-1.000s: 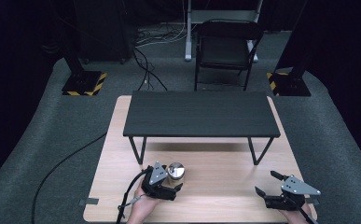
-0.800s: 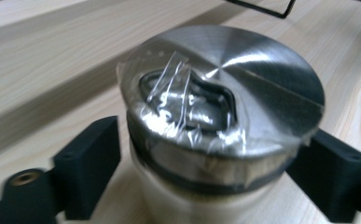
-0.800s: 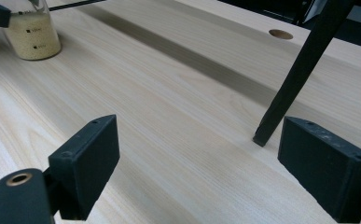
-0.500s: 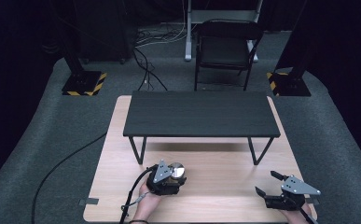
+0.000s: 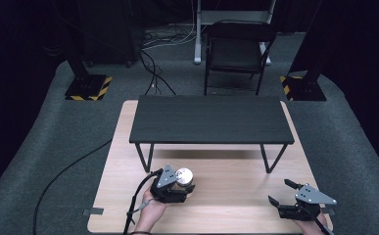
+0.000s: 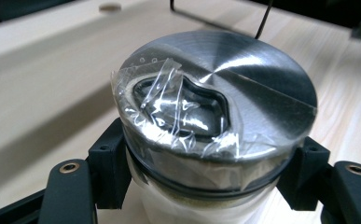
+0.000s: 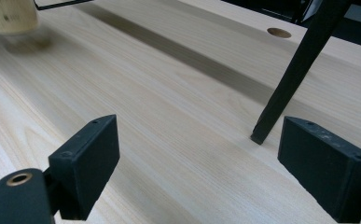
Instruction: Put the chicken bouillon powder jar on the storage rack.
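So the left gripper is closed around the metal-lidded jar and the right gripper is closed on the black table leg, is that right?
Not quite. The left gripper does clamp the metal-lidded jar, but the right gripper is open and empty; in the right gripper view the black table leg stands beyond its spread jaws.

Shelf (image 5: 211, 120) on table (image 5: 226, 176), centre-rear | jar (image 5: 184, 177) before its left leg | chair (image 5: 238, 51) behind table
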Demonstrator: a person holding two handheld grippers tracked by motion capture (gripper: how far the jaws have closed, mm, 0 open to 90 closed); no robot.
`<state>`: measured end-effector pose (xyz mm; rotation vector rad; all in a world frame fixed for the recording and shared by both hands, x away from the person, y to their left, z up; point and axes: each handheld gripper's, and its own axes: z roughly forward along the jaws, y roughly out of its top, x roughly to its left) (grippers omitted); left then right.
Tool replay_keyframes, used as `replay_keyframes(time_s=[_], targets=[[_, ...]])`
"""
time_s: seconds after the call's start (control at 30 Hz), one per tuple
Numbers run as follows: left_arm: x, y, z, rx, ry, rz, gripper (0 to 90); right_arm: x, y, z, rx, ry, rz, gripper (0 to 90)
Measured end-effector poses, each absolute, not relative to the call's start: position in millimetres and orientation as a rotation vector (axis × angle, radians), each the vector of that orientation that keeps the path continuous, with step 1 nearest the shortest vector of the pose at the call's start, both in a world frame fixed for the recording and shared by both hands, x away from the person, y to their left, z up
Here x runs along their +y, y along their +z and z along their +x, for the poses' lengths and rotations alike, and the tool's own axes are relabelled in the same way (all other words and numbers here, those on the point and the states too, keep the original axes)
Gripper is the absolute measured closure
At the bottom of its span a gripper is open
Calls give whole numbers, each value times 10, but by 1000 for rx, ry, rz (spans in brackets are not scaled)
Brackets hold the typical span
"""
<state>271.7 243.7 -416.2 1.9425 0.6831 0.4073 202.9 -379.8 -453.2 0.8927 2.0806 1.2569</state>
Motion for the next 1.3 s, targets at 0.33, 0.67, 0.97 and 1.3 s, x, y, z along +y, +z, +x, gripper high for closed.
replay_keyframes(time_s=[0.33, 0.67, 0.97, 1.3], targets=[[2357, -3517, 2788, 556, 401, 1915, 319, -3790, -4532, 2033, 2082, 1255, 892, 120], [2209, -3034, 3097, 492, 368, 1838, 319, -3794, -4530, 2039, 2084, 1254, 892, 120], [1979, -2736, 3333, 515, 415, 1835, 319, -3814, -4532, 2036, 2080, 1255, 897, 120], [1707, -2523, 3606, 647, 479, 1919, 318, -3820, -4534, 2043, 2083, 1254, 896, 120]])
